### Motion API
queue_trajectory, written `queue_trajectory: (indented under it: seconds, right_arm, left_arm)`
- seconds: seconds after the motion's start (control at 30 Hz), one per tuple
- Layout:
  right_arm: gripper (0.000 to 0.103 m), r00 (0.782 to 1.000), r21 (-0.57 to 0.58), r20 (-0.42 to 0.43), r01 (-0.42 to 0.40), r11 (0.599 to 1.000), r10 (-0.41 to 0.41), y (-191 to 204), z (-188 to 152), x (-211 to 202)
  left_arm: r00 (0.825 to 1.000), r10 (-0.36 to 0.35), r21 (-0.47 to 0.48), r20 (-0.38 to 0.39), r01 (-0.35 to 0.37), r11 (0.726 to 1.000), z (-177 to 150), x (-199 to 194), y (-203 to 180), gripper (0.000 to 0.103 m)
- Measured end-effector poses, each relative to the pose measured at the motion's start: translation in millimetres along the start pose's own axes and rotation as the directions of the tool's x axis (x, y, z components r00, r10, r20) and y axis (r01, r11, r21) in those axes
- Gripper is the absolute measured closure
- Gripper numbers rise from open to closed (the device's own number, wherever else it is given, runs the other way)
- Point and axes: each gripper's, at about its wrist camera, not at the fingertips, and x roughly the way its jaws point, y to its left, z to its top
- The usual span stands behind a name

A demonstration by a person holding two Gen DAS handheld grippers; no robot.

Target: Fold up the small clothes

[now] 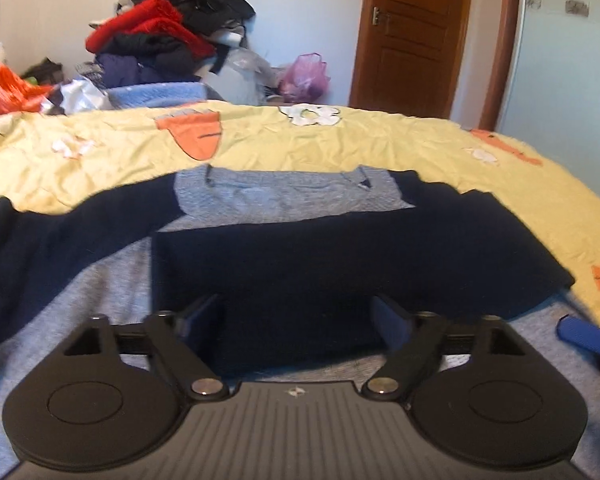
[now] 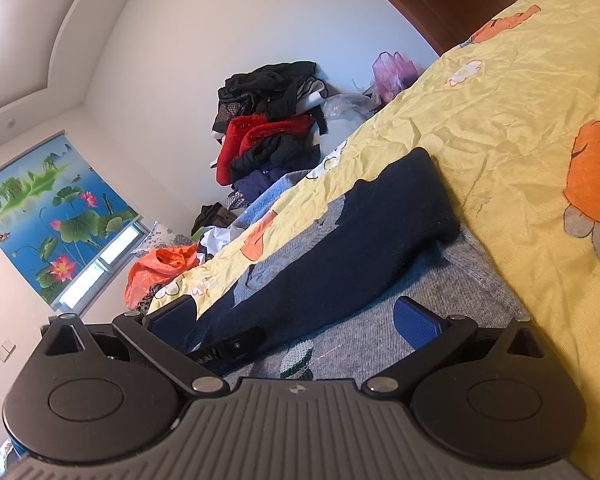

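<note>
A small grey sweater with navy sleeves (image 1: pixel 284 200) lies flat on the yellow bedspread (image 1: pixel 380 140). One navy sleeve (image 1: pixel 320 264) is folded across the grey body. My left gripper (image 1: pixel 296 316) is open, low over the folded sleeve, holding nothing. In the right wrist view the same sweater (image 2: pixel 380 320) lies on the bedspread (image 2: pixel 520 100) with its navy sleeve (image 2: pixel 360 248) stretching away. My right gripper (image 2: pixel 300 316) is open and tilted, just above the grey body. Its blue pad shows at the left view's right edge (image 1: pixel 588 334).
A tall pile of red, black and navy clothes (image 1: pixel 160 40) stands beyond the bed's far edge, with an orange bag (image 1: pixel 4 88) and a pink bag (image 1: pixel 304 78). A wooden door (image 1: pixel 416 32) is behind. A lotus blind (image 2: pixel 52 216) covers the window.
</note>
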Motion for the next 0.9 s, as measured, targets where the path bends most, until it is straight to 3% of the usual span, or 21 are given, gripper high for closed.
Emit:
queue_trajectory:
  seconds: [0.1,0.2,0.27,0.33,0.47,0.5,0.53,0.63,0.7,0.8,0.87,0.9]
  right_arm:
    - [0.001,0.998,0.001,0.026,0.053,0.999,-0.053,7.8,4.8,-6.8]
    - [0.001,0.990,-0.136,0.130,0.074,0.988,-0.056,35.9,23.0,-9.8]
    - [0.000,0.994,-0.224,0.086,0.083,0.971,-0.065,48.4,40.9,13.8]
    - [0.000,0.989,-0.263,-0.001,0.145,0.954,-0.151,43.4,55.0,51.8]
    - [0.000,0.916,-0.387,-0.125,0.310,0.868,-0.382,21.1,52.4,112.1]
    - [0.000,0.918,-0.470,-0.082,0.308,0.827,-0.388,24.2,41.8,113.8]
    - [0.000,0.904,-0.511,-0.085,0.321,0.798,-0.419,28.0,36.8,118.5]
    - [0.000,0.882,-0.567,-0.077,0.345,0.748,-0.465,36.0,24.6,125.7]
    - [0.000,0.884,-0.563,-0.078,0.342,0.752,-0.461,35.8,25.4,124.4]
    - [0.000,0.896,-0.538,-0.081,0.330,0.776,-0.437,33.6,28.4,121.0]
    - [0.000,0.896,-0.536,-0.081,0.329,0.777,-0.436,34.6,29.4,120.2]
    - [0.000,0.895,-0.539,-0.080,0.331,0.775,-0.438,34.5,29.5,120.4]
  left_arm:
    - [1.000,-0.009,0.007,-0.007,0.009,1.000,0.3,2.4,-1.8,0.012]
    - [1.000,-0.024,-0.012,-0.002,0.024,1.000,0.4,1.7,1.0,0.012]
    - [0.999,-0.038,-0.030,0.005,0.038,0.999,0.1,-0.2,4.3,0.012]
    - [0.999,-0.043,-0.035,0.007,0.043,0.998,-0.1,-1.2,5.2,0.012]
    - [0.999,-0.051,-0.041,0.013,0.052,0.998,-0.3,-2.8,6.9,0.012]
    - [0.998,-0.056,-0.048,0.016,0.056,0.997,-0.7,-3.4,8.2,0.012]
    - [0.998,-0.059,-0.053,0.019,0.060,0.997,-0.5,-4.6,9.1,0.012]
    - [0.998,-0.041,-0.084,0.046,0.045,0.995,-0.3,-17.6,17.1,0.012]
    - [0.994,-0.062,-0.140,0.086,0.074,0.987,0.3,-39.4,39.2,0.012]
    - [0.979,-0.065,-0.254,0.193,0.114,0.961,1.4,-81.3,105.9,0.011]
    - [0.977,0.034,-0.354,0.211,0.044,0.934,0.8,-101.2,165.9,0.010]
    - [0.973,0.113,-0.419,0.203,-0.018,0.908,-1.6,-109.0,198.7,0.010]
